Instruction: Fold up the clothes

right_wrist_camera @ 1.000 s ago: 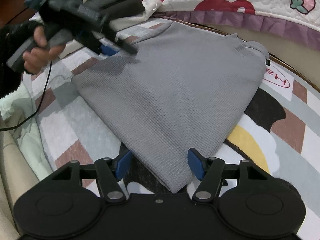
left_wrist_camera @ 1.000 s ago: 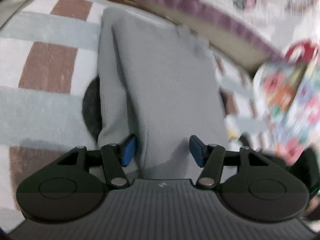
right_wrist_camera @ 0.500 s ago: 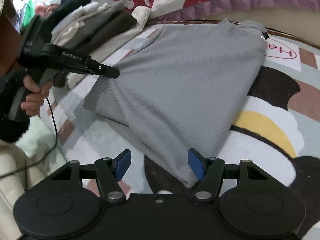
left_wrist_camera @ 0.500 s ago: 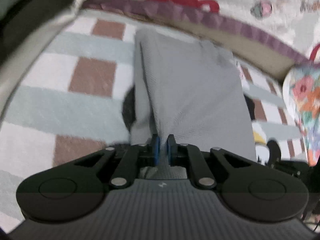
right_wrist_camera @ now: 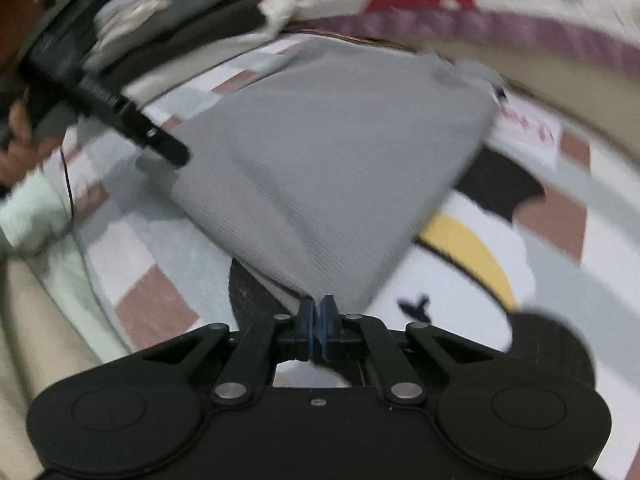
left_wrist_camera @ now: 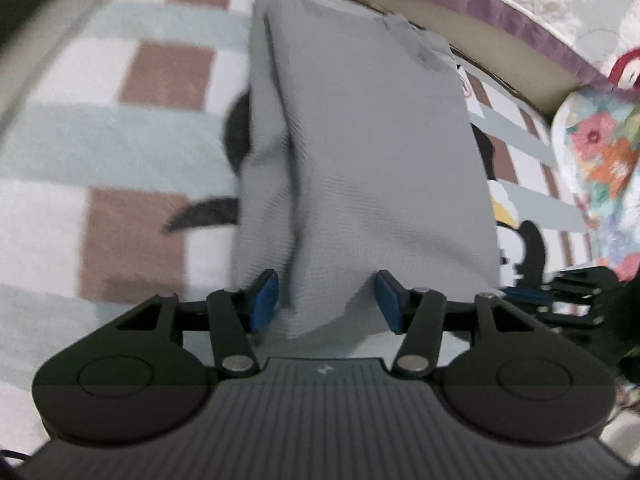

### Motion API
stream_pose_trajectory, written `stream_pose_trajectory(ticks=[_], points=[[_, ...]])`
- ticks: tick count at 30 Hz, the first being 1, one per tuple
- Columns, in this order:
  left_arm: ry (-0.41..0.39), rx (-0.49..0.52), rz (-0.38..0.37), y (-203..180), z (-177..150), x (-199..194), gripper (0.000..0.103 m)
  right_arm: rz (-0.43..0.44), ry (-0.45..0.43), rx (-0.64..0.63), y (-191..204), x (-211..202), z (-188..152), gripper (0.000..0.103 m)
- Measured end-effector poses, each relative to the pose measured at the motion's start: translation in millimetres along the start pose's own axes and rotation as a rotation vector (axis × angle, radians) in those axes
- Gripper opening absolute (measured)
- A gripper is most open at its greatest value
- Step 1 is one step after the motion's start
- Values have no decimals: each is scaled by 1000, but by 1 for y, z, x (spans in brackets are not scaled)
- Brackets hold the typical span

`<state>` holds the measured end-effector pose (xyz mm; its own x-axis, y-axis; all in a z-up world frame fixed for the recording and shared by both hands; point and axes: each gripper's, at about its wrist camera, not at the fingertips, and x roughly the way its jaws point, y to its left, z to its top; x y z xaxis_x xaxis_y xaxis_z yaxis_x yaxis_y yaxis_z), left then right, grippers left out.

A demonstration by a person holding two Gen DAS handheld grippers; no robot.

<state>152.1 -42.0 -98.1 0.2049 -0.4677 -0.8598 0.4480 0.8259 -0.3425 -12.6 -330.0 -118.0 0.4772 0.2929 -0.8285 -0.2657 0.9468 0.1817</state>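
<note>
A grey knit garment (left_wrist_camera: 360, 152) lies partly folded on a patterned blanket (left_wrist_camera: 120, 144). My left gripper (left_wrist_camera: 326, 300) is open, its blue pads either side of the garment's near edge. In the right wrist view the same garment (right_wrist_camera: 320, 168) spreads ahead, and my right gripper (right_wrist_camera: 318, 312) is shut on its near corner. The left gripper (right_wrist_camera: 120, 112) shows at the garment's far left edge in the right wrist view. The right gripper (left_wrist_camera: 560, 292) shows at the right edge of the left wrist view.
A stack of folded clothes (right_wrist_camera: 168, 20) sits at the back left. A quilted cover with a purple border (right_wrist_camera: 480, 28) runs along the back. A floral cushion (left_wrist_camera: 600, 152) lies to the right. The blanket shows brown and white checks and a cartoon print (right_wrist_camera: 472, 248).
My left gripper was shut on the garment's edge half a second ago and has opened. My right gripper was open around the near corner and has shut on it.
</note>
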Motion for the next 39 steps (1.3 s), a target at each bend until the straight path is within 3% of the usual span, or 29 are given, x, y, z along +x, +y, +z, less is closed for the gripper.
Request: stream_pose_trajectory(ticks=[2, 4, 5, 7, 9, 11, 15, 22, 24, 25, 26, 27, 30, 34, 39], points=[[-30, 76, 124, -9, -6, -11, 59, 22, 33, 40, -5, -3, -2, 11], [-56, 121, 191, -14, -15, -21, 59, 42, 29, 54, -6, -7, -3, 14], [-74, 132, 204, -16, -19, -26, 59, 56, 17, 67, -8, -9, -3, 28], [-122, 147, 185, -21, -20, -34, 59, 77, -10, 106, -14, -13, -4, 49], [-181, 205, 164, -34, -16, -38, 59, 82, -27, 181, -24, -16, -2, 50], [-227, 260, 134, -47, -13, -40, 59, 133, -37, 337, -42, -15, -5, 51], [-238, 349, 21, -78, -12, -38, 59, 224, -18, 653, -70, 0, -23, 51], [-205, 463, -17, -107, -12, -22, 59, 278, -1, 729, -66, 14, -23, 62], [-198, 476, -18, -109, -14, -18, 60, 325, -3, 771, -67, 20, -23, 62], [-190, 476, -13, -110, -15, -16, 61, 355, -3, 794, -67, 23, -22, 56], [-180, 479, -10, -111, -17, -13, 62, 363, 2, 786, -65, 25, -20, 18], [-168, 483, -10, -111, -19, -10, 62, 371, 5, 783, -63, 26, -17, 14], [-158, 524, -5, -115, -24, -6, 62, 408, -28, 821, -65, 21, -8, 14], [-207, 608, -24, -128, -30, -8, 69, 473, -91, 861, -68, 7, 8, 13], [-216, 689, 8, -140, -34, 13, 73, 475, -97, 821, -66, -5, 34, 13]])
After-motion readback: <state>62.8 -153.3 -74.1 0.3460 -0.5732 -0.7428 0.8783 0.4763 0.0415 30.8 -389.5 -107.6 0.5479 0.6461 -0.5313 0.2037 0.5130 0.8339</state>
